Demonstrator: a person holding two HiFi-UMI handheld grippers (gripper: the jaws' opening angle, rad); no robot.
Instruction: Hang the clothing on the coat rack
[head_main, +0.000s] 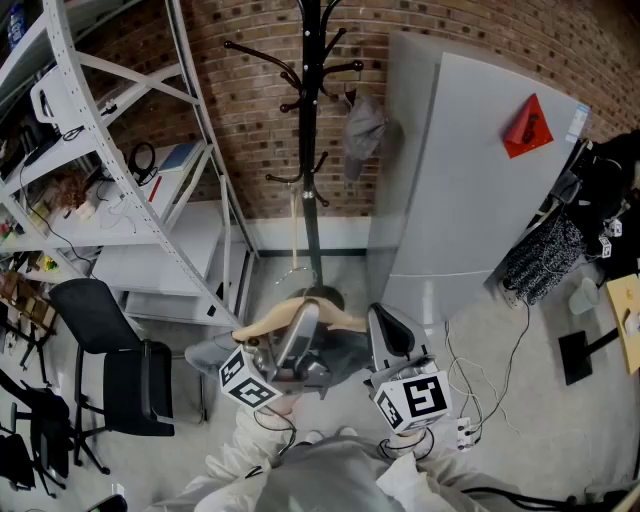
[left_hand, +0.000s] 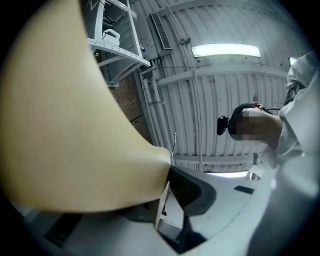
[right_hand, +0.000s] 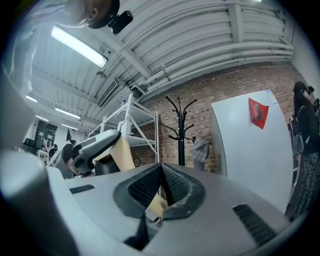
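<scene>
Biggest item: white panel (head_main: 470, 180) w/ red triangle tag, leaning on the brick wall, ahead & to the right of the right gripper (head_main: 388, 322) fingers. Metal shelving (head_main: 110, 150) stands ahead-left of the left gripper (head_main: 303, 318) fingers. Black coat rack (head_main: 311, 150) is straight ahead of both sets of fingers, well apart from them, w/ a grey cap (head_main: 363, 130) on one right-hand hook. Black chair (head_main: 110, 350) sits left of the left fingers. Grey clothing (head_main: 340, 358) drapes under & between the two grippers, on a pale wooden hanger (head_main: 262, 326). Left fingers are clamped on the hanger's wood near its middle; its arm pokes out to their left. Right fingertips meet, w/ a bit of the hanger's pale wood pinched between the pads closer to the base.
</scene>
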